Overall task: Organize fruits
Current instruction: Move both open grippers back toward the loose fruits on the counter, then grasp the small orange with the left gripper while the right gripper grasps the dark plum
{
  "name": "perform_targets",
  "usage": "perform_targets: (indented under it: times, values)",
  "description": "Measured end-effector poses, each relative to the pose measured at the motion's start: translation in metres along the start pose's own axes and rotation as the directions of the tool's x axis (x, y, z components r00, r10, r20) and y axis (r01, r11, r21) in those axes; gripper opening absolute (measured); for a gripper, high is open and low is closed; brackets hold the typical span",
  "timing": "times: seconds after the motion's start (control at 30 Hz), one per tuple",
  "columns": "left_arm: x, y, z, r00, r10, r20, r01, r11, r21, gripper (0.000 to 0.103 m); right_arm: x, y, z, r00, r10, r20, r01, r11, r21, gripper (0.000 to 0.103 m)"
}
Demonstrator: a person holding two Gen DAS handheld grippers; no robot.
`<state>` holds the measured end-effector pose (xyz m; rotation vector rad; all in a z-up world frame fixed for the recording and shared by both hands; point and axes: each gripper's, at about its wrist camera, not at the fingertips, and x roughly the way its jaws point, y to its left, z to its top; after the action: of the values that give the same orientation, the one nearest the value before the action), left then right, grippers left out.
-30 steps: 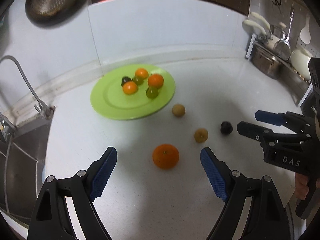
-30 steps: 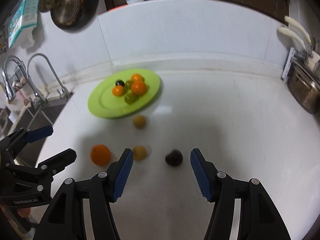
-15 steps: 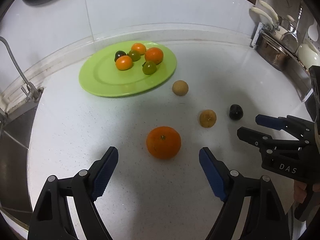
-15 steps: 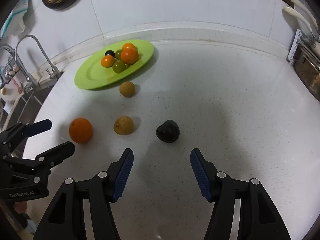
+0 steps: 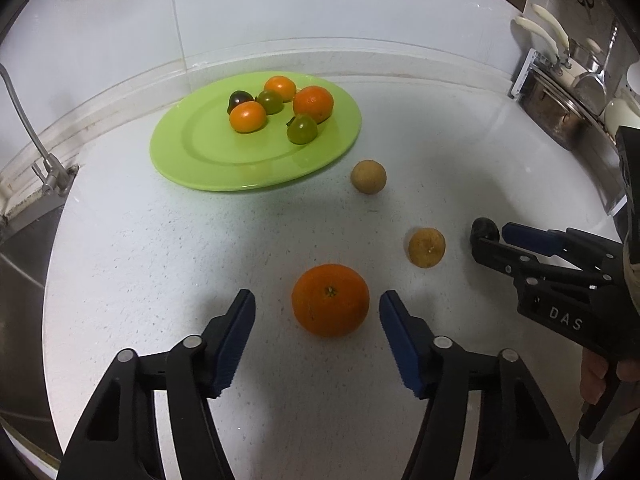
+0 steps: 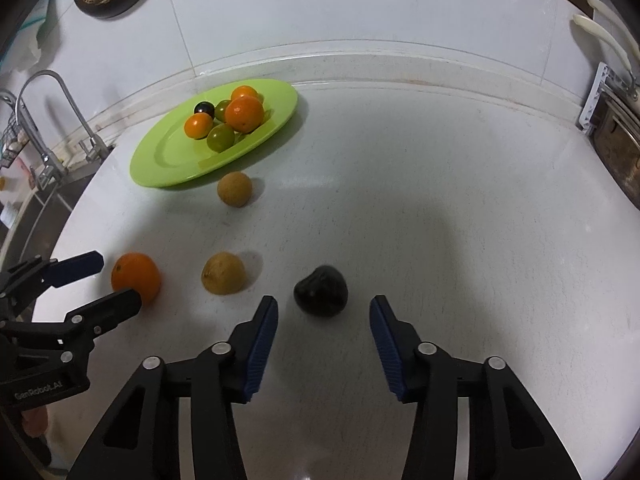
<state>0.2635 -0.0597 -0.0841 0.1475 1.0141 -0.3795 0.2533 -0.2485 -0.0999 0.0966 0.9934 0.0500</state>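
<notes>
White counter [image 5: 160,264] | left claw [image 5: 316,310] wide open around orange [image 5: 330,300] | right claw [image 6: 324,314] wide open around dark fruit [image 6: 321,290]

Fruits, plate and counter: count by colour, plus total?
Orange: 4, three on the green plate and the big orange on the counter
Green: 2, both on the plate
Dark: 2, one on the plate, the dark fruit on the counter
Tan-brown: 2, both on the counter
Total: 10
</notes>
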Motion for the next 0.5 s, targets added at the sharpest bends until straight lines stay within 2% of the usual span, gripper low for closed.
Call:
perform_targets:
  times: [0.27,0.37,0.5]
  values:
    - [0.007,0.002,0.003,0.998,-0.055,-0.025,0.054,0.998,-0.023,0.044,0.008,0.001,0.006,1.000,0.010,-0.014,-0.010,1.000,-0.005,0.040]
    - [0.008,0.002,0.003,0.998,-0.062,-0.024,0.061,0.998,-0.019,0.042,0.011,0.001,0.006,1.000,0.010,-0.021,-0.010,1.000,-0.002,0.032]
    - [0.007,0.000,0.003,0.998,-0.061,-0.019,0.061,0.998,0.000,0.041,0.012,0.002,0.006,1.000,0.007,-0.019,-0.007,1.000,0.004,0.030]
